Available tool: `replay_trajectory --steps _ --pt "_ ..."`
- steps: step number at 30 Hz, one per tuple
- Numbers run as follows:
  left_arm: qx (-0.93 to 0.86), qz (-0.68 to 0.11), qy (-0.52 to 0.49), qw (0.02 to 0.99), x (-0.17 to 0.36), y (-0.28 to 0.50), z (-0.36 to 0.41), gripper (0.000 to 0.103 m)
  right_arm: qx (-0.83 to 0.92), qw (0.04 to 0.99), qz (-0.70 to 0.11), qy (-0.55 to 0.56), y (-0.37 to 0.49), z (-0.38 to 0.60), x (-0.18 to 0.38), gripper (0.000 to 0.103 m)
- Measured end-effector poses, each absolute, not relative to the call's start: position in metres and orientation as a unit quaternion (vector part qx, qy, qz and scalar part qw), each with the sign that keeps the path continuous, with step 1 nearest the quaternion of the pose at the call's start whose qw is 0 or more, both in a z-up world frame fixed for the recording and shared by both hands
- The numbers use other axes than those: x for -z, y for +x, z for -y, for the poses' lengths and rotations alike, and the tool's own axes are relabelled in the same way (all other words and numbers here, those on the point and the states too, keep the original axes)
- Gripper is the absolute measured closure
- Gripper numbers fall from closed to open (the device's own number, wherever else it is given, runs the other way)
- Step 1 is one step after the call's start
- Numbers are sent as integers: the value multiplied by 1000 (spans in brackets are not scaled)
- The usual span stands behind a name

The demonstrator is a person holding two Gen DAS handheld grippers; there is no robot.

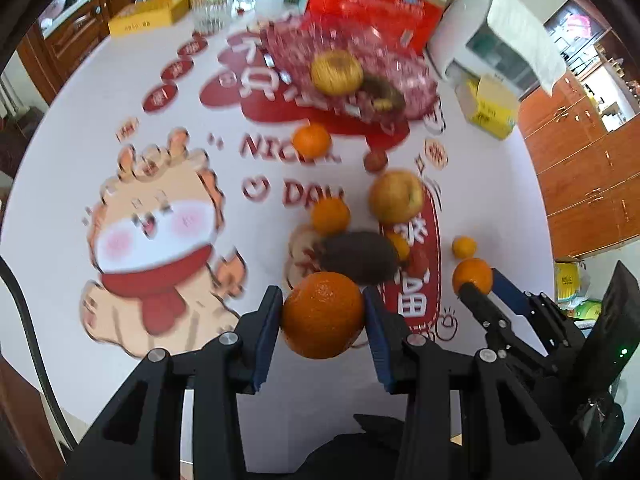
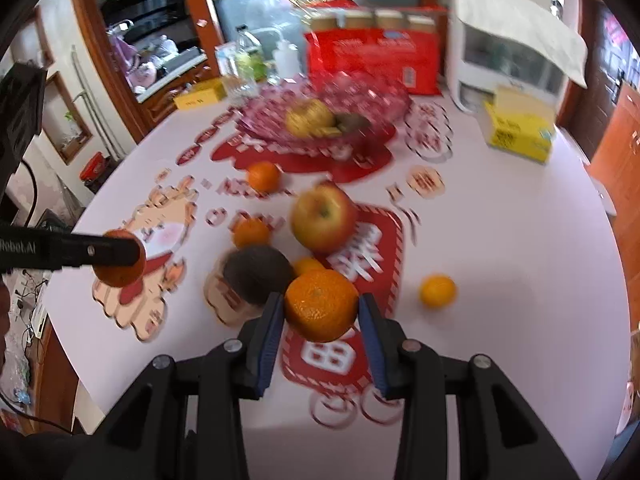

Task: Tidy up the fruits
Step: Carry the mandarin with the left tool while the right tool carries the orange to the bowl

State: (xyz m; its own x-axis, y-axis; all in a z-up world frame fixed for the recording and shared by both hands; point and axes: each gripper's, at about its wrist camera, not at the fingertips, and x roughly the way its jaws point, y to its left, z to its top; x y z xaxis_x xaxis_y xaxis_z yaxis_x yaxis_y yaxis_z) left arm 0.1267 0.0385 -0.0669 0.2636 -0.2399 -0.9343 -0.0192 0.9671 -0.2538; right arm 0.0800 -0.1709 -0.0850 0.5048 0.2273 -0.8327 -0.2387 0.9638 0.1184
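My left gripper (image 1: 322, 312) is shut on a large orange (image 1: 322, 315) and holds it above the table; it also shows in the right wrist view (image 2: 120, 264). My right gripper (image 2: 321, 312) is shut on another orange (image 2: 321, 305), seen in the left wrist view (image 1: 472, 276). On the table lie an apple (image 2: 323, 222), a dark avocado (image 2: 258, 276), and several small oranges (image 2: 264, 176) (image 2: 437, 291). A pink glass bowl (image 2: 372, 92) at the back holds a yellow fruit (image 2: 310, 118) and a dark fruit (image 2: 352, 121).
The table has a white cloth with a cartoon print (image 1: 156, 236). Behind the bowl stand a red box (image 2: 376, 56), a white appliance (image 2: 500, 48), a yellow tissue box (image 2: 520, 128), a glass (image 1: 208, 16) and another yellow box (image 1: 148, 14).
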Motion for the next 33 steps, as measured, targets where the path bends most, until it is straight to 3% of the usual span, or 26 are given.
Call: replay_trajectory --steps 19,33 --pt "95 -553 1 828 0 253 -94 63 -150 901 -406 -2 178 88 29 65" --pt "141 -540 7 830 33 347 -73 63 -115 915 -387 5 252 93 45 64"
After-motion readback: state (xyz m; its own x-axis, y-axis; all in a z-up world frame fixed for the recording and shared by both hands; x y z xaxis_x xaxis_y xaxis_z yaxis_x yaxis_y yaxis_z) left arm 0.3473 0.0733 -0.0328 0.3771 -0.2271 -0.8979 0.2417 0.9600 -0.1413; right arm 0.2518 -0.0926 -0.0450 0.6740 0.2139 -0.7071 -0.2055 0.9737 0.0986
